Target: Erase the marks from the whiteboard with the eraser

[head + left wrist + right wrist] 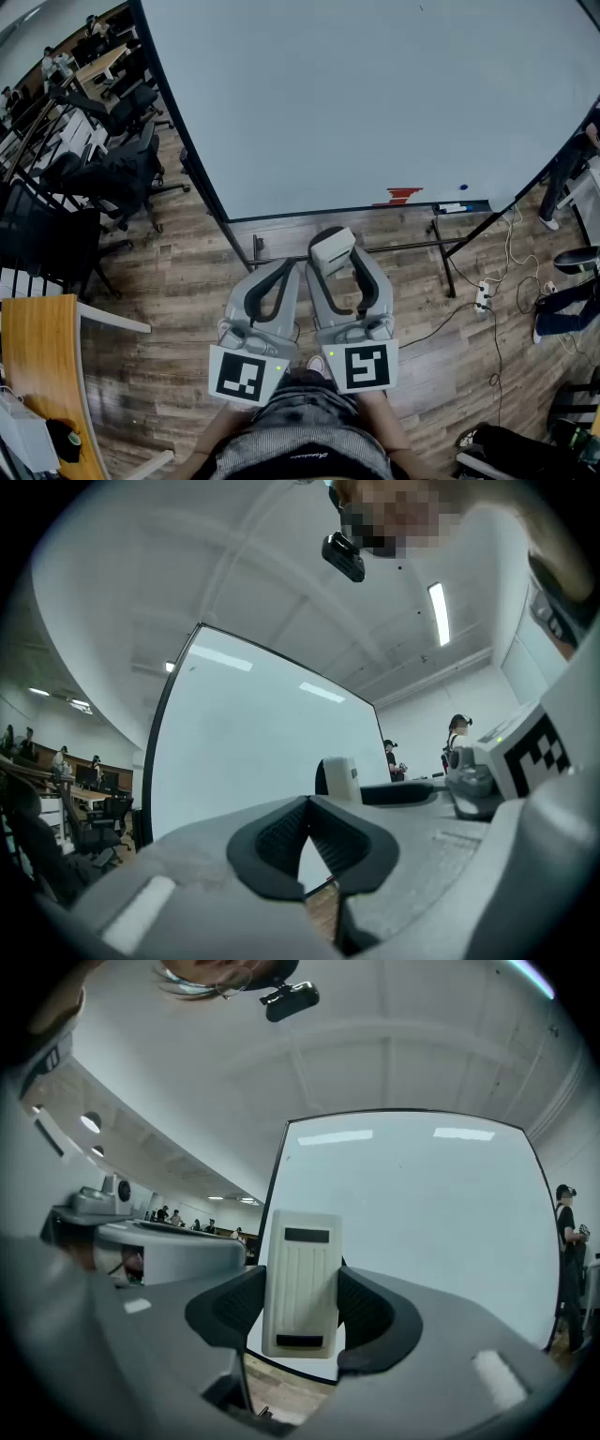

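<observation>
Head view: the whiteboard (375, 94) fills the far half of the scene on its stand. It is almost wholly clean. The only marks (398, 196) are a few red strokes low down, right of centre, just above the tray (451, 207), with a small blue dot (464, 187) close to their right. Both grippers are held near the body, well apart from the board. The right gripper (336, 262) is clamped on the eraser (330, 246), which stands out of the jaws towards the board. The left gripper (284, 267) sits just beside it with nothing in it. Chairs (112, 173) stand far left and a cable (483, 298) lies on the floor to the right.

Left gripper view: the left gripper (307, 829) has its jaws together, tips touching, with only a thin wedge of floor showing between the pads. The eraser (339, 778) rises just right of it, in front of the board (253, 742).

Right gripper view: the right gripper (302, 1309) grips the eraser (302, 1283) by its two long sides. The eraser is upright, with its ribbed back towards the camera, so the wiping face probably points at the board (422, 1213). No marks show here.

The step in hand seems to be the approach. To do it well, step in and reach low and to the right, to the red strokes. Set the far face flat on the board, not on an edge. Wipe in short overlapping side-to-side passes, staying above the tray and keeping a firm grip so the eraser does not twist. Mind the cable underfoot.
</observation>
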